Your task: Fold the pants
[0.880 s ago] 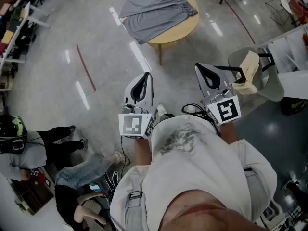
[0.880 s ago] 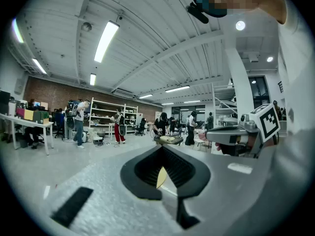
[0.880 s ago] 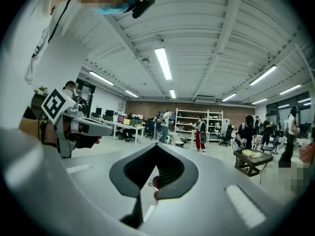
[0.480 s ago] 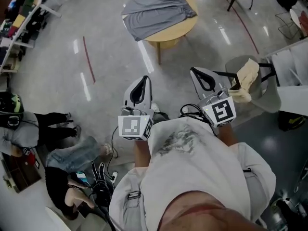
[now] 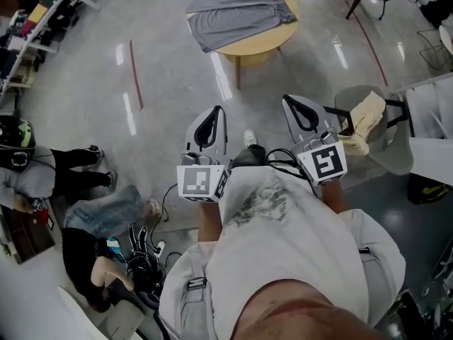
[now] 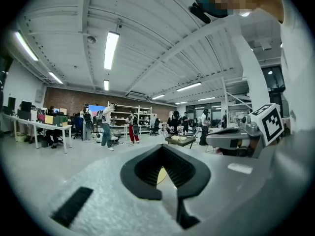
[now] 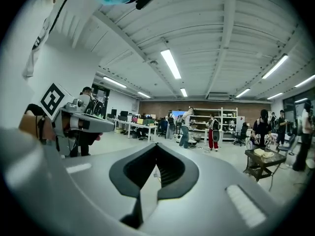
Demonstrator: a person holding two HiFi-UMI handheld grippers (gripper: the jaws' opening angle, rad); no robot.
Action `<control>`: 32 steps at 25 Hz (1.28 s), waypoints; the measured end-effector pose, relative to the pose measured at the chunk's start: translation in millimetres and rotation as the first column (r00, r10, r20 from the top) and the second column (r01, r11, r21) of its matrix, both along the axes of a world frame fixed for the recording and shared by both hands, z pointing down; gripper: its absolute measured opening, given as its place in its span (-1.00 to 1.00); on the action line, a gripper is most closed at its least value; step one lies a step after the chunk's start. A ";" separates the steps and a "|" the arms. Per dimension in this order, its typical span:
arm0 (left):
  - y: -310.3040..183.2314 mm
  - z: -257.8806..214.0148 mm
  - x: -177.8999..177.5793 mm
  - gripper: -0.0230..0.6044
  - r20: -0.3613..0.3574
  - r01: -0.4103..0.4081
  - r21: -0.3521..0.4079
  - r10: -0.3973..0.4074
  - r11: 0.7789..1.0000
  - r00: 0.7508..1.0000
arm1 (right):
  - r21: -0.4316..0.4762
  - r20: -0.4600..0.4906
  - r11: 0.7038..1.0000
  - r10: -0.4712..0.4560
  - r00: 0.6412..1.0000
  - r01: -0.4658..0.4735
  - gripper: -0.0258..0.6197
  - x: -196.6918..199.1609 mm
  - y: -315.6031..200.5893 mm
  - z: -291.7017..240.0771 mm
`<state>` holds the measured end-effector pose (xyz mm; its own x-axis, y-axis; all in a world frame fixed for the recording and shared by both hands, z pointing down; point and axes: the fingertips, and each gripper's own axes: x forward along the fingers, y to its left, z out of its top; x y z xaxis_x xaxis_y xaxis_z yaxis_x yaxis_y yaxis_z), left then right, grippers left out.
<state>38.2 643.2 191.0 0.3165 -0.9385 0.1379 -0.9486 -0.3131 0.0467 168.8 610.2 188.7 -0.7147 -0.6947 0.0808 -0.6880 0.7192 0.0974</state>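
Item: open workshop hall, glossy grey concrete floor (image 5: 163,69), strip lights overhead, benches and shelving along the far walls, several people about. Landmark: one round wooden table (image 5: 260,45) on a slim leg, standing alone on the floor. On the table: the pants (image 5: 233,9), grey, spread flat and unfolded. They cover most of the top, and one end hangs over the table's near-left edge. Their long axis runs crosswise to the person, the gathered end, probably the waist, toward the table's right. Short of the table, well apart from it: a person in a white shirt carrying both tools level at chest height, pointed toward the table. Left gripper (image 5: 212,115): jaws closed together, nothing between them. Right gripper (image 5: 293,108): the same, jaws pressed together and empty. The pants lie straight ahead of both claws and well beyond reach, the table roughly centred between the two. So neither hand is clearly nearer; the left lines up with the overhanging end, the right with the gathered end. Judgement: folding not begun; a walk up to the table comes first. Right of the table and nearer the person: a grey chair (image 5: 396,137) with a cream cloth (image 5: 364,115) over it.
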 end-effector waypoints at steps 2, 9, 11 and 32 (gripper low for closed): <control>-8.6 2.0 -3.4 -0.91 0.007 0.001 0.002 -0.001 1.000 1.000 | 0.014 0.004 1.000 0.009 1.000 -0.010 -0.90 -3.9 -9.5 -2.1; -58.9 9.2 -22.0 -0.91 -0.012 -0.015 0.007 0.015 1.000 1.000 | 0.018 -0.038 0.999 0.041 0.998 -0.040 -0.90 -23.3 -55.8 4.2; -74.1 11.1 -28.9 -0.91 -0.007 -0.025 0.009 0.025 1.000 1.000 | 0.003 -0.051 0.999 0.049 0.997 -0.049 -0.90 -31.2 -70.3 10.2; -159.7 23.2 -90.0 -0.91 -0.061 -0.090 -0.010 0.090 0.996 0.994 | -0.079 -0.140 0.991 0.099 0.985 -0.111 -0.90 -93.8 -144.9 24.2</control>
